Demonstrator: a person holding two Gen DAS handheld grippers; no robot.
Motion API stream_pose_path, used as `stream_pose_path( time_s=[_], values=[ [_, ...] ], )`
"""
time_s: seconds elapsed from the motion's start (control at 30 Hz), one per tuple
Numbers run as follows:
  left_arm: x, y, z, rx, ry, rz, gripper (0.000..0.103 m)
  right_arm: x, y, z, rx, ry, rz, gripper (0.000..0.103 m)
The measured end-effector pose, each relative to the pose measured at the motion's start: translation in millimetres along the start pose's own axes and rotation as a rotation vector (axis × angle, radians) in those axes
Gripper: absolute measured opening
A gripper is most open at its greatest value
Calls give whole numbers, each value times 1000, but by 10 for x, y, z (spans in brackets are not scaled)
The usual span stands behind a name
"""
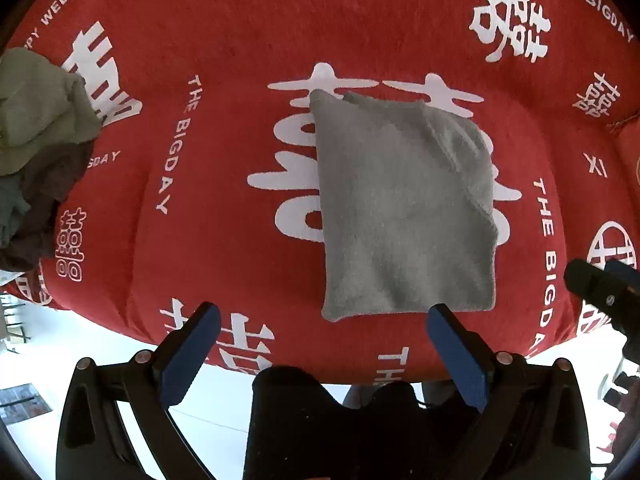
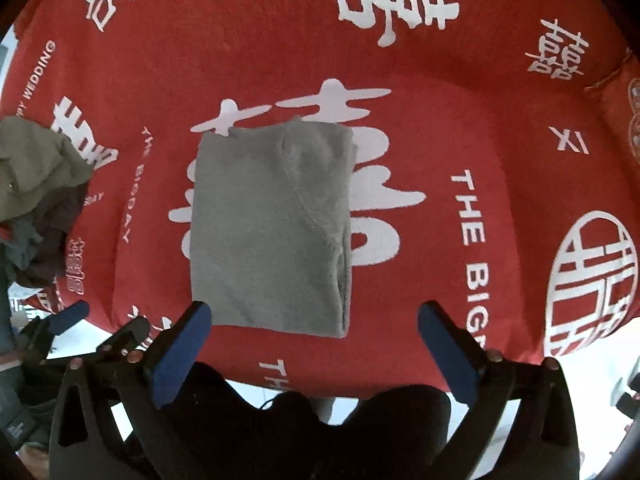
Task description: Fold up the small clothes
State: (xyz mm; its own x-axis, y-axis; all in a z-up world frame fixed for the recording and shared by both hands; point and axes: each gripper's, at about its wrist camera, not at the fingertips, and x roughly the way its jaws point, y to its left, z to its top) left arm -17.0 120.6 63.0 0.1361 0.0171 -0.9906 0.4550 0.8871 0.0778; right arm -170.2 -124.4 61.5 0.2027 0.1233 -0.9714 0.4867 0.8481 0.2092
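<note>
On the red cloth (image 1: 240,40) printed with white wedding characters, a small grey garment (image 1: 404,208) lies flat, already folded into a neat squarish packet, with a diagonal seam running down its right side. Both tools hover just short of its near edge, and neither is touching it. The left gripper (image 1: 324,320) has its blue pads (image 1: 192,352) spread wide with nothing between them; the right gripper (image 2: 314,320) is likewise spread wide and holds nothing. Off to the left sits a heap of unfolded clothes (image 1: 36,152), olive green on top with darker pieces beneath.

To my eye the grey piece is close to done, so the step in hand looks like either one last fold or moving it aside. Either way, it pays to come in low, slide one pad under all the layers at the near edge, and pinch the whole thickness, not just the top sheet. Taking both near corners together should keep the edges square. Lifting slowly would help too, since the loose flap on the right could fall open.
</note>
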Motion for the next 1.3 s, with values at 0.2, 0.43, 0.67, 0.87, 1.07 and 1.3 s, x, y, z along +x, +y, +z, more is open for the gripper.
stream_pose_path(
  time_s=[0.2, 0.43, 0.67, 0.87, 1.07, 1.3],
  values=[
    [-108, 30, 32, -14, 7, 1, 103, -94, 40, 1, 33, 46, -24, 103],
    [-230, 24, 73, 13, -5, 11, 103, -221, 144, -16, 25, 30, -49, 103],
    [-276, 16, 72, 6, -3, 11, 103, -290, 196, -16, 23, 14, -63, 103],
    [-305, -2, 35, 6, -8, 23, 103, -298, 229, -10, 18, 19, -69, 103],
    [-317, -16, 21, 10, -2, 14, 103, -311, 238, -13, 28, 13, -63, 103],
    [-368, 13, 58, 2, -12, 14, 103, -350, 319, -4, -11, 4, -101, 103]
  ],
)
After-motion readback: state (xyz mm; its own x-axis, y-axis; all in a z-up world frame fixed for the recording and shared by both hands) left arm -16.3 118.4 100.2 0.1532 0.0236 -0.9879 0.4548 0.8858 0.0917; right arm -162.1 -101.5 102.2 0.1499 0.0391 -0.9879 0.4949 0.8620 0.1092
